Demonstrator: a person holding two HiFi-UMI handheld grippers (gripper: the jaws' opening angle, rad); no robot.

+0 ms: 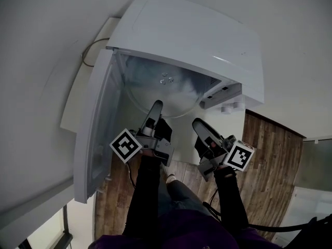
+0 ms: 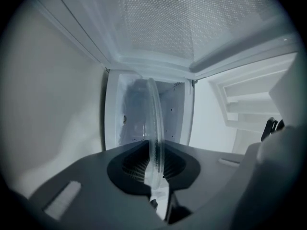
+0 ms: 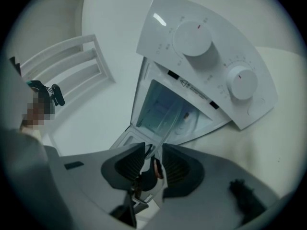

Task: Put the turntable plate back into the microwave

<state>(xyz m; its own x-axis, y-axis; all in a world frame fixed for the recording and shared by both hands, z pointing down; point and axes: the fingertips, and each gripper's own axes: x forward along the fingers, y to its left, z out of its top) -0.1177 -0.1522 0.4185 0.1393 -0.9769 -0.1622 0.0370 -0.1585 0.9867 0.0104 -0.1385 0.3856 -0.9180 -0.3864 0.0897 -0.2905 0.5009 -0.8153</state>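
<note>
The clear glass turntable plate (image 1: pixel 176 101) lies partly inside the open white microwave (image 1: pixel 197 30), with its near rim sticking out of the cavity. My left gripper (image 1: pixel 157 106) is shut on that near rim. In the left gripper view the plate (image 2: pixel 153 123) stands edge-on between the left gripper's (image 2: pixel 154 164) pads, with the cavity straight ahead. My right gripper (image 1: pixel 198 122) sits at the rim's right side. In the right gripper view its jaws stand apart, and the plate's edge (image 3: pixel 172 126) runs through the gap of the right gripper (image 3: pixel 152 159) without being pinched.
The microwave door (image 1: pixel 98 128) hangs open on the left, and its perforated window (image 2: pixel 192 18) is close to the left gripper. The control panel with two knobs (image 3: pixel 206 47) is right of the cavity. White slatted furniture (image 3: pixel 72 66) stands nearby. The wooden floor (image 1: pixel 270 160) lies below.
</note>
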